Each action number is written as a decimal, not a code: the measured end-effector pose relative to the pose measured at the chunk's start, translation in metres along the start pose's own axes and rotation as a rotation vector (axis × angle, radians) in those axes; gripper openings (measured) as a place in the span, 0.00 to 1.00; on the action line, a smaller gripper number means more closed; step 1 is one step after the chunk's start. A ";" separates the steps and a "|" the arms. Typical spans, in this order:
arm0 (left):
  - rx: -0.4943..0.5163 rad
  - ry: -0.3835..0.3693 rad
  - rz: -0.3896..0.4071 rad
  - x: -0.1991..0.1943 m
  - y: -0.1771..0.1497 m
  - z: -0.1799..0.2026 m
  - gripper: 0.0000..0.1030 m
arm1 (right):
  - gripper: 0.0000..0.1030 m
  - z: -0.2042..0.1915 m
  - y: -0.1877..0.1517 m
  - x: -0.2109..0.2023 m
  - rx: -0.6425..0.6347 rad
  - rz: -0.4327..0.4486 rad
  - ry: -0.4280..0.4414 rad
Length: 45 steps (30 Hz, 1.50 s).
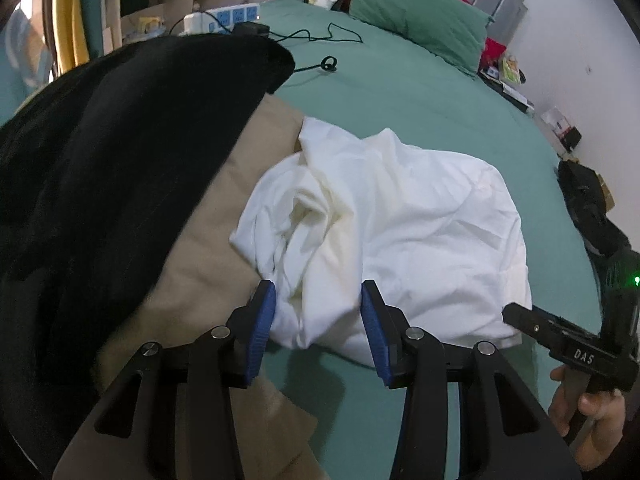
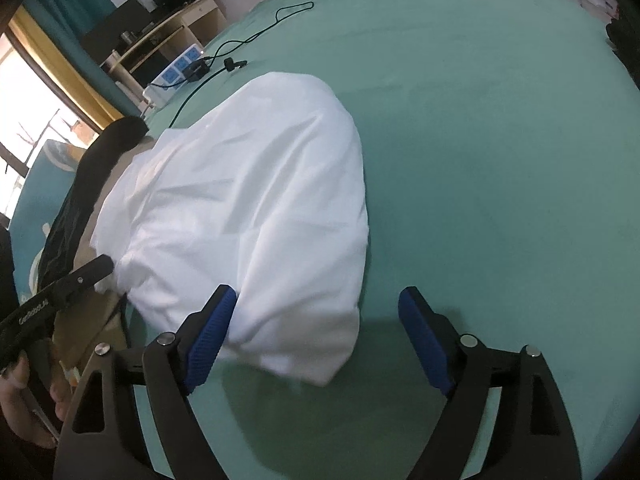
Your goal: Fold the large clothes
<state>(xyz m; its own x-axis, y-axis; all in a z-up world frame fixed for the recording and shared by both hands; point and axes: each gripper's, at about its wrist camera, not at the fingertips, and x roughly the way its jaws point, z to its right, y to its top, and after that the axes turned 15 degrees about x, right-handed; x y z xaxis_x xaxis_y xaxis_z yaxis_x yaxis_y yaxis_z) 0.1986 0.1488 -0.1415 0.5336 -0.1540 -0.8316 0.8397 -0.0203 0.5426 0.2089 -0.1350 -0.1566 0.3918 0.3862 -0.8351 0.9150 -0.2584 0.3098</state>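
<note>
A white garment [image 1: 396, 236] lies crumpled and partly folded on the green bed sheet [image 1: 400, 80]. It also shows in the right wrist view [image 2: 256, 216]. My left gripper [image 1: 318, 300] is open, with its blue pads on either side of the garment's near bunched edge. My right gripper [image 2: 318, 308] is open wide above the garment's near right corner, holding nothing. The right gripper also shows at the right edge of the left wrist view [image 1: 516, 314].
A black garment [image 1: 132, 152] and a tan one [image 1: 224, 216] lie to the left of the white one. A power strip [image 1: 228, 18], black cables [image 1: 320, 36], a green pillow [image 1: 416, 12] and a black bag [image 1: 588, 208] are around the bed.
</note>
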 end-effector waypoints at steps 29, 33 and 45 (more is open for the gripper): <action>0.026 -0.018 0.066 -0.079 -0.055 0.094 0.45 | 0.81 0.051 -0.053 -0.110 -0.013 0.075 -0.060; 0.024 -0.012 0.079 -0.096 -0.057 0.111 0.45 | 0.81 0.064 -0.056 -0.129 -0.011 0.094 -0.062; 0.062 -0.010 0.131 -0.140 -0.057 0.152 0.45 | 0.81 0.100 -0.063 -0.193 -0.008 0.182 -0.055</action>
<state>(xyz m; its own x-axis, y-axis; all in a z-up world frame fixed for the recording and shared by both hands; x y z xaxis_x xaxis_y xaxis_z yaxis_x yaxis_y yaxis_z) 0.0605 0.0217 -0.0383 0.6368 -0.1694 -0.7522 0.7551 -0.0603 0.6528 0.0664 -0.2817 -0.0603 0.5452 0.2847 -0.7885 0.8303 -0.3127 0.4613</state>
